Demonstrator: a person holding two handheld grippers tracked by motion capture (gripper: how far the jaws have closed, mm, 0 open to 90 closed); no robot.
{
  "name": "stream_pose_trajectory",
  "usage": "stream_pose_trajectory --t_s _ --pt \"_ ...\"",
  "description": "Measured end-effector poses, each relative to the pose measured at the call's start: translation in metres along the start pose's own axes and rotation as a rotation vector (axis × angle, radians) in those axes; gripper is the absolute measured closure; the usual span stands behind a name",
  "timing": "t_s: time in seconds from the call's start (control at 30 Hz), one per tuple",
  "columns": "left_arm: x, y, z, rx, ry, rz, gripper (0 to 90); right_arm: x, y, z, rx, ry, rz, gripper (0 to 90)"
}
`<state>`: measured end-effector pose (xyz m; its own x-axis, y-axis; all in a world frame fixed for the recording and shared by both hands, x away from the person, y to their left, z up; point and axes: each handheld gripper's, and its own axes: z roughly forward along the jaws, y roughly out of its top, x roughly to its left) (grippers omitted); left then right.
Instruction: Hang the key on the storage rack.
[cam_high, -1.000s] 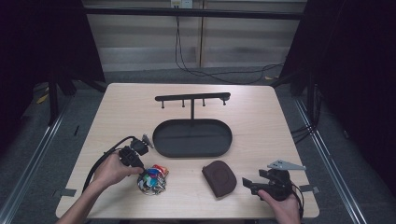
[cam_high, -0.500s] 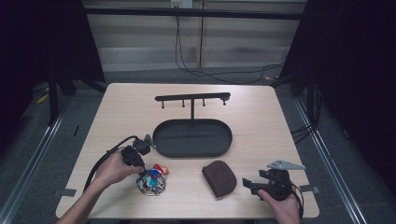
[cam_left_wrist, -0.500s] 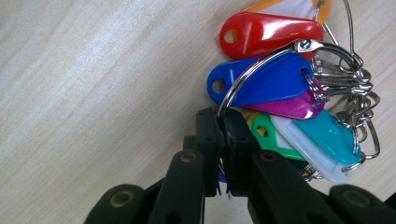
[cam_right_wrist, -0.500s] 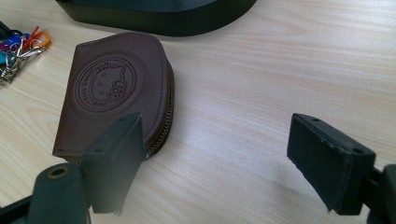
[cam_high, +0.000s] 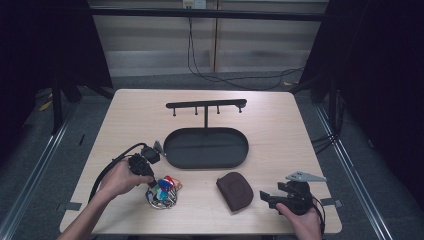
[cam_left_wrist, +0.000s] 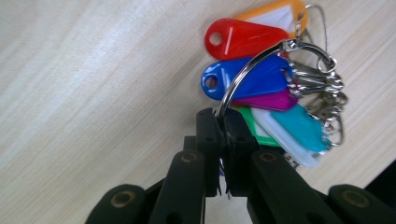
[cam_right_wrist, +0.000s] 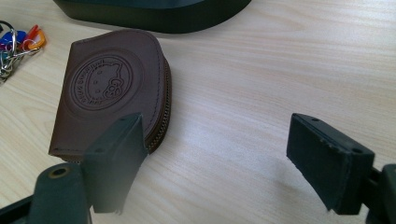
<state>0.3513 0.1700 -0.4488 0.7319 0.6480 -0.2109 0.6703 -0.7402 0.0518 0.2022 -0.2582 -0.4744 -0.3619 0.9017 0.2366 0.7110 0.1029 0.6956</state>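
Observation:
A bunch of keys with coloured plastic tags (cam_high: 162, 192) (cam_left_wrist: 261, 81) lies on the table at the front left. My left gripper (cam_high: 150, 181) (cam_left_wrist: 223, 122) is shut on its large metal ring (cam_left_wrist: 243, 70), the jaws pinched together on the wire. A brown leather zip pouch (cam_high: 235, 190) (cam_right_wrist: 109, 100) with an embossed round emblem lies flat at the front centre. My right gripper (cam_high: 266, 197) (cam_right_wrist: 219, 154) rests just right of the pouch, open, nothing between its jaws.
A black oval tray (cam_high: 172, 150) (cam_right_wrist: 154, 14) sits mid-table, with a black hook rack (cam_high: 206, 106) standing behind it. Bare wood lies between pouch and right gripper. Table edges run close to both hands at the front.
The left gripper and the key bunch have shifted slightly; the tags sit a little differently under the jaws. The right gripper and pouch have not moved.

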Motion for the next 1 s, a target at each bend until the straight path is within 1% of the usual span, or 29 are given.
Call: stream_pose_trajectory --t_s 0.03,0.07,0.1,0.2,0.23,0.27,0.3,0.33,0.37,0.43,0.5,0.53,0.6,0.63,0.67,0.7,0.73,0.77,0.8,0.97,1.0 --pt "0.000 0.000 -0.002 0.000 -0.002 -0.003 87.1 0.000 0.000 0.000 -0.001 0.001 0.002 19.3" --pt "0.000 0.000 -0.004 0.003 -0.005 0.002 87.1 0.000 0.000 0.000 -0.001 0.000 0.003 19.2" --pt "-0.001 -0.001 -0.005 -0.005 -0.007 0.003 87.1 -0.001 0.000 0.000 0.000 0.001 0.002 19.3" --pt "-0.002 0.000 -0.010 -0.006 -0.017 0.022 87.1 0.000 0.000 0.000 0.002 0.000 0.000 19.3" --pt "-0.003 0.000 -0.012 0.001 -0.014 0.036 87.1 0.000 0.000 0.000 0.003 -0.001 0.000 19.3" --pt "-0.004 0.000 -0.014 -0.004 -0.019 0.030 87.1 0.000 0.000 0.000 0.004 0.000 0.001 19.3" --pt "-0.005 0.000 -0.015 -0.004 -0.020 0.038 87.2 0.000 0.000 0.000 0.004 0.000 0.001 19.3" --pt "-0.006 0.000 -0.017 0.003 -0.018 0.047 87.2 0.000 0.000 0.000 0.002 -0.001 0.002 19.3" --pt "-0.007 0.000 -0.018 -0.002 -0.014 0.044 87.2 0.000 0.000 0.000 0.002 -0.002 0.001 19.3" --pt "-0.010 0.000 -0.022 -0.002 -0.013 0.050 87.3 0.000 0.000 0.000 0.003 -0.004 0.001 19.3" --pt "-0.011 0.000 -0.024 -0.005 -0.009 0.050 87.4 0.000 0.000 0.000 0.003 -0.004 0.001 19.3" --pt "-0.012 0.000 -0.027 -0.008 0.000 0.041 87.4 0.000 0.000 0.000 0.003 -0.003 0.001 19.3" --pt "-0.012 0.001 -0.030 -0.009 0.003 0.045 87.5 0.000 0.000 0.000 0.002 -0.004 0.001 19.3" --pt "-0.013 0.001 -0.035 -0.011 0.009 0.046 87.5 0.000 0.000 0.000 0.003 -0.004 0.002 19.3" --pt "-0.013 0.001 -0.035 -0.011 0.009 0.046 87.6 0.000 0.000 0.000 0.003 -0.005 0.002 19.2" --pt "-0.013 0.001 -0.037 -0.010 0.012 0.054 87.6 0.000 0.000 0.000 0.003 -0.005 0.002 19.2" --pt "-0.015 0.000 -0.042 -0.016 0.005 0.065 87.6 0.000 0.000 0.000 0.003 -0.005 0.003 19.3" --pt "-0.015 0.000 -0.042 -0.016 0.005 0.065 87.6 0.000 0.000 0.000 0.003 -0.005 0.003 19.3" --pt "-0.016 0.001 -0.045 -0.013 0.001 0.078 87.7 0.000 0.000 0.000 0.003 -0.005 0.002 19.3" --pt "-0.018 0.002 -0.051 -0.005 0.009 0.087 87.8 0.000 0.000 0.000 0.004 -0.004 0.000 19.3" --pt "-0.018 0.002 -0.056 0.003 0.011 0.090 87.8 0.000 0.000 0.000 0.003 -0.005 0.000 19.3"
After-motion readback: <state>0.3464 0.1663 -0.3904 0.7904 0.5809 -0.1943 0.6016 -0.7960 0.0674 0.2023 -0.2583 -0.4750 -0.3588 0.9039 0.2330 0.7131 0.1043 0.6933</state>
